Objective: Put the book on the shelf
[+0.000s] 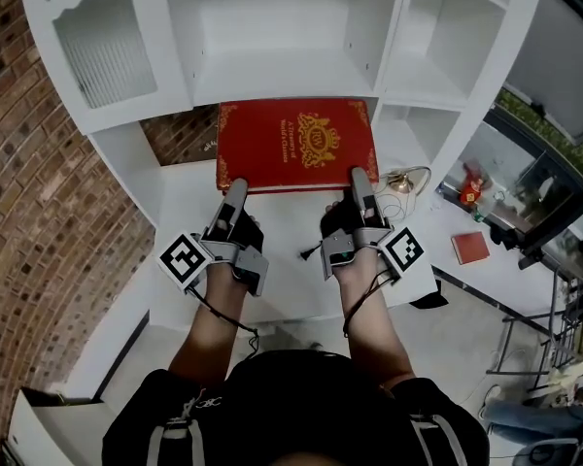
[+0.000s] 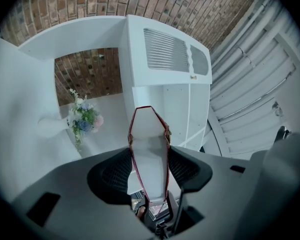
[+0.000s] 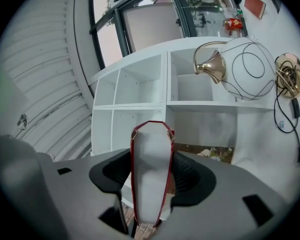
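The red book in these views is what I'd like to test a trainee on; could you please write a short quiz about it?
1. True or false: the red book is clamped by both the left gripper and the right gripper.
2. What stands on the white desk just right of the book? A) a gold-coloured lamp B) a mug C) a laptop
3. In the left gripper view, what sits in front of the brick-backed niche?

Key: 1 true, each gripper's pads press the book's covers. 2 A. 3 a bunch of flowers.
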{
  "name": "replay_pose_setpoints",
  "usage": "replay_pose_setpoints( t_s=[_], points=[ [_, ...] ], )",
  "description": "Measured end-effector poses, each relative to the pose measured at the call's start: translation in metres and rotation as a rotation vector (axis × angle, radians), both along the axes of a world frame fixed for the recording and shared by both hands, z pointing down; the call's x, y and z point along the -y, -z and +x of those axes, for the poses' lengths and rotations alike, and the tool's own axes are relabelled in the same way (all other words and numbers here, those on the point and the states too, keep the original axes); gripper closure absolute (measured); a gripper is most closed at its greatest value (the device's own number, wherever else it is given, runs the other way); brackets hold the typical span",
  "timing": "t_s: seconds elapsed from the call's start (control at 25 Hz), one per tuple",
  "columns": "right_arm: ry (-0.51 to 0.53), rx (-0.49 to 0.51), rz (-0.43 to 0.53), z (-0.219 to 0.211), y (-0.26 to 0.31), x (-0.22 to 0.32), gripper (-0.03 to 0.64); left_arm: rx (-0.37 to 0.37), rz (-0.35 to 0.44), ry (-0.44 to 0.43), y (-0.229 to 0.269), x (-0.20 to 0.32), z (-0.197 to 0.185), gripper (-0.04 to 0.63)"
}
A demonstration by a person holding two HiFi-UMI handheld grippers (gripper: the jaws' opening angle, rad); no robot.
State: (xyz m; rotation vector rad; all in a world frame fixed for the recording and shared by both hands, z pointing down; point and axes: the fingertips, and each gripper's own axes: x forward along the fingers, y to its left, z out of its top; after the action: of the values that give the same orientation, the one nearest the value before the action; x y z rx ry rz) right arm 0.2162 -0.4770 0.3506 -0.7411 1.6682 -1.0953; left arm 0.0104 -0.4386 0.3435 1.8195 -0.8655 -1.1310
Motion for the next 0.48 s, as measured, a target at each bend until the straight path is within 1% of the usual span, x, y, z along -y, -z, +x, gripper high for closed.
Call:
replay_pose_setpoints(
  t_s=[0.24,0.48],
  points=[
    [0.028,0.013,0.050,-0.001,0.015,0.011,0.354,0.015,0.055,0.031,0.016,0.006,0.000,0.356],
    [0.050,0.015,0.050,0.001,0.033,0.044,0.354,0.022,0.070,0.073,0.033,0.036,0.002,0.354]
  ],
)
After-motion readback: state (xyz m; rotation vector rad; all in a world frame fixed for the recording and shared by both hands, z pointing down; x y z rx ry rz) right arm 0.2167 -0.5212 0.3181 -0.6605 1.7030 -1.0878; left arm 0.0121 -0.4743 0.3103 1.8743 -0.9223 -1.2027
